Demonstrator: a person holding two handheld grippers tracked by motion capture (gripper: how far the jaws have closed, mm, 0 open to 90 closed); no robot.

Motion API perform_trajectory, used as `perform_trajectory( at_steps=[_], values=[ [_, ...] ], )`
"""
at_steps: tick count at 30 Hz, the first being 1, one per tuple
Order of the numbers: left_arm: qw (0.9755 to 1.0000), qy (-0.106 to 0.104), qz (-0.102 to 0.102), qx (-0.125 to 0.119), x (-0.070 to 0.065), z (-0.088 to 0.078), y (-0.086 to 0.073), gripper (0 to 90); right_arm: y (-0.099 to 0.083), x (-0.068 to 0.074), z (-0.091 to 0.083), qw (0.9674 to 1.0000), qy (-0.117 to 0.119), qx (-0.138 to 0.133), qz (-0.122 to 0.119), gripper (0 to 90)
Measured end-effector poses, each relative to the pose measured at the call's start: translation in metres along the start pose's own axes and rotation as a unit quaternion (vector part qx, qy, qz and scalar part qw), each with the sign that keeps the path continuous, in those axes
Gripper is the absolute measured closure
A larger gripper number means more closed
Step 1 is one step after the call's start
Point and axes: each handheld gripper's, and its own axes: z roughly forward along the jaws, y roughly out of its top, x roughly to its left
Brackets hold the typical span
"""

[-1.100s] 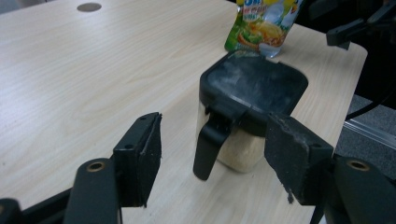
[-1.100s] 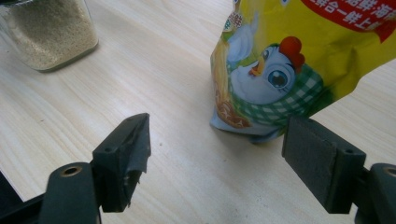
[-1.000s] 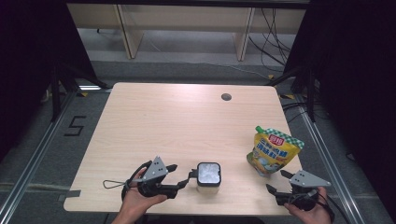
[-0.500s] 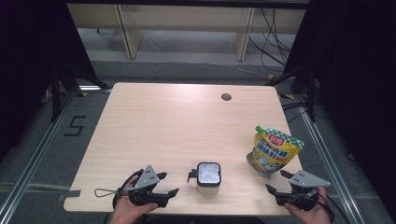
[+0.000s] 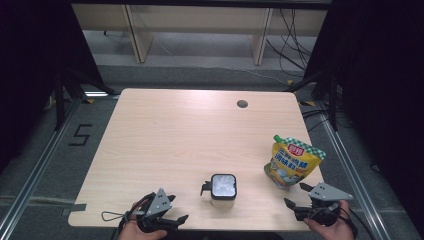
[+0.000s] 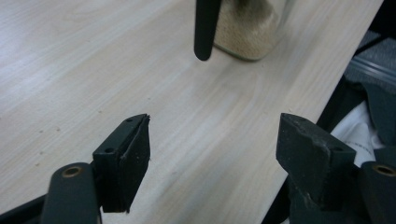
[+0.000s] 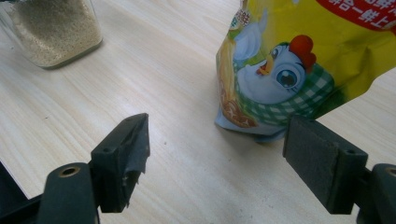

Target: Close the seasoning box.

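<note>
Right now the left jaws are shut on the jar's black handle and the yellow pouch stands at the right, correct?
Not quite. The left gripper has its jaws open, with nothing between them; the jar stands apart from it, as the left gripper view shows. The yellow pouch does stand at the right.

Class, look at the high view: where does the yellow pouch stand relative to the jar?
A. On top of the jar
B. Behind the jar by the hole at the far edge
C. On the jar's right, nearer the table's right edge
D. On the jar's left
C: the pouch stands to the right of the jar, close to the table edge on that side.
</note>
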Motion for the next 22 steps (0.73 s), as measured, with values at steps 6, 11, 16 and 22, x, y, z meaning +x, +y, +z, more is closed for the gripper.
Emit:
perform_trajectory(
  at_steps=[6, 11, 16, 22],
  values=[
    [0.9999, 0.000, 0.008, 0.008, -0.0017, 0.0025, 0.0004, 25.7, 0.0000, 0.0002, 0.0008, 1.0000, 0.003, 0.001, -0.003, 24.0],
    [1.0000, 0.002, -0.001, 0.002, 0.0005, 0.0023, -0.0002, 25.5, -0.0003, -0.0004, 0.0012, 1.0000, 0.001, 0.000, -0.005, 24.0],
    [1.0000, 0.004, 0.001, 0.006, 0.0013, 0.0029, -0.0004, 25.4, -0.0002, -0.0009, 0.0015, 1.0000, 0.001, -0.003, -0.009, 24.0],
    [1.0000, 0.005, -0.003, 0.007, 0.0027, 0.0039, -0.0012, 24.4, -0.0010, -0.0008, 0.0017, 1.0000, -0.001, 0.003, -0.007, 23.9]
  ],
)
